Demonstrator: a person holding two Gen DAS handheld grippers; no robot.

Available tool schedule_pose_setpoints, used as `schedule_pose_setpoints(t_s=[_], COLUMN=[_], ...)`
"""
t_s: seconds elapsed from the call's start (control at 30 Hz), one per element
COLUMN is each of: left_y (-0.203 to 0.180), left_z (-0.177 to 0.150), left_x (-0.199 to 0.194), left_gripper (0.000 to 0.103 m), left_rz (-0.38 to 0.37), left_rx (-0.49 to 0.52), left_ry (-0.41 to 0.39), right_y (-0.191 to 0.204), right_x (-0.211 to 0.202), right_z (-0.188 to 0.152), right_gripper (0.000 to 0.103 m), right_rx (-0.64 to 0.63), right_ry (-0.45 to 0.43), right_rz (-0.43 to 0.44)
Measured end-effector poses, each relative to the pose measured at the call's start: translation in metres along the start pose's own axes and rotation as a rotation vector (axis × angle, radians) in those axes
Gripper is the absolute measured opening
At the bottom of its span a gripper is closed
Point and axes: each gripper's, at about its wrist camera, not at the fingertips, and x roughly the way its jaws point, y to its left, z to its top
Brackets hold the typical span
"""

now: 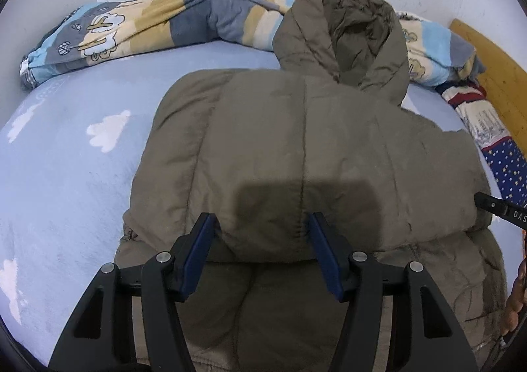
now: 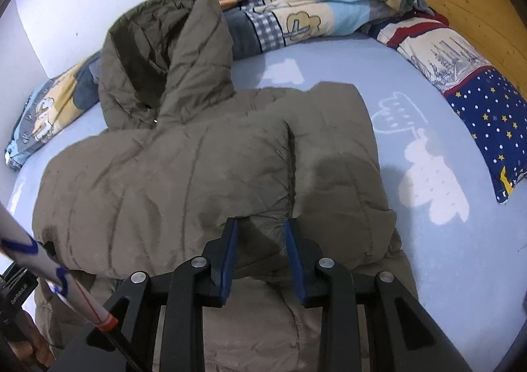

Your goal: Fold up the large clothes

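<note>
An olive padded hooded jacket (image 1: pixel 296 141) lies back up on the light blue bed, its hood (image 1: pixel 349 29) toward the wall. A thick folded layer ends in a puffy edge near both grippers. My left gripper (image 1: pixel 260 240) straddles that edge at half width, the blue pads (image 1: pixel 197 253) pressed against the bulging fold. In the right wrist view the jacket (image 2: pixel 164 174) fills the middle. My right gripper (image 2: pixel 260 240) is narrow, pinching the corner of the folded layer. The right gripper's tip (image 1: pixel 497 207) shows at the jacket's right side in the left wrist view.
A patterned blanket (image 1: pixel 148 26) lies bunched along the wall. A star-print pillow (image 2: pixel 461 92) rests against the wooden headboard (image 2: pixel 467 3) on the right. The blue sheet (image 1: pixel 66 157) with white clouds spreads around the jacket. A person's white sleeve (image 2: pixel 49 266) crosses the lower left.
</note>
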Motion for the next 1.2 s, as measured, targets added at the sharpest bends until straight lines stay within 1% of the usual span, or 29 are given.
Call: schedule_pose_setpoints(t_s=[0.07,0.17,0.23,0.33,0.37,0.4,0.5,0.53,0.57,0.63,0.67,0.8,0.87,0.93,1.03,1.1,1.2], left_y=[-0.002,-0.002,-0.003,-0.008,-0.011,-0.015,-0.022,-0.022,-0.021,-0.018,-0.017,-0.019,-0.018,-0.018,-0.012,-0.007,-0.004], left_z=[-0.001,0.002,0.006,0.009,0.008,0.007,0.002,0.000,-0.003,-0.006,-0.008,-0.004,0.001,0.005,0.001,-0.003,-0.016], left_x=[0.000,-0.008,-0.022,-0.035,-0.037,-0.038,-0.026,-0.020,-0.013,0.000,0.003,-0.006,-0.025,-0.048,-0.099,-0.124,-0.161], left_gripper=[0.062,0.062,0.062,0.062,0.062,0.062,0.063,0.063,0.063,0.064,0.064,0.064,0.064,0.064,0.064,0.064,0.064], left_rz=[0.007,0.003,-0.016,-0.028,-0.027,-0.028,-0.004,0.000,0.001,0.011,0.012,0.012,-0.019,-0.025,-0.036,-0.040,-0.064], left_rx=[-0.001,-0.002,-0.012,-0.006,0.005,0.021,0.058,0.058,0.053,0.045,0.044,0.043,0.028,0.027,0.011,-0.019,-0.073], left_ry=[0.011,-0.002,-0.042,-0.086,-0.090,-0.093,-0.062,-0.043,-0.017,0.041,0.055,0.051,0.019,-0.017,-0.093,-0.113,-0.131], right_y=[-0.004,-0.005,-0.002,0.009,0.014,0.018,0.032,0.034,0.037,0.038,0.039,0.040,0.040,0.041,0.044,0.045,0.047], right_x=[0.008,0.006,-0.006,-0.029,-0.036,-0.038,-0.030,-0.026,-0.017,-0.004,0.001,0.000,-0.009,-0.021,-0.045,-0.064,-0.092], right_z=[-0.001,0.000,0.001,0.005,0.005,0.004,-0.001,-0.003,-0.006,-0.011,-0.012,-0.012,-0.010,-0.009,-0.010,-0.012,-0.017], right_gripper=[0.032,0.032,0.032,0.032,0.032,0.032,0.032,0.032,0.032,0.032,0.032,0.032,0.032,0.032,0.032,0.032,0.032], right_rx=[0.015,0.023,0.026,-0.017,-0.036,-0.046,-0.094,-0.102,-0.115,-0.118,-0.121,-0.131,-0.121,-0.110,-0.103,-0.108,-0.137], right_ry=[0.026,0.028,-0.006,-0.088,-0.112,-0.117,-0.085,-0.072,-0.037,0.004,0.019,0.023,0.011,-0.003,-0.032,-0.059,-0.108], right_rz=[0.012,0.015,0.009,0.003,0.024,0.040,0.063,0.063,0.065,0.062,0.057,0.051,0.079,0.111,0.153,0.185,0.208])
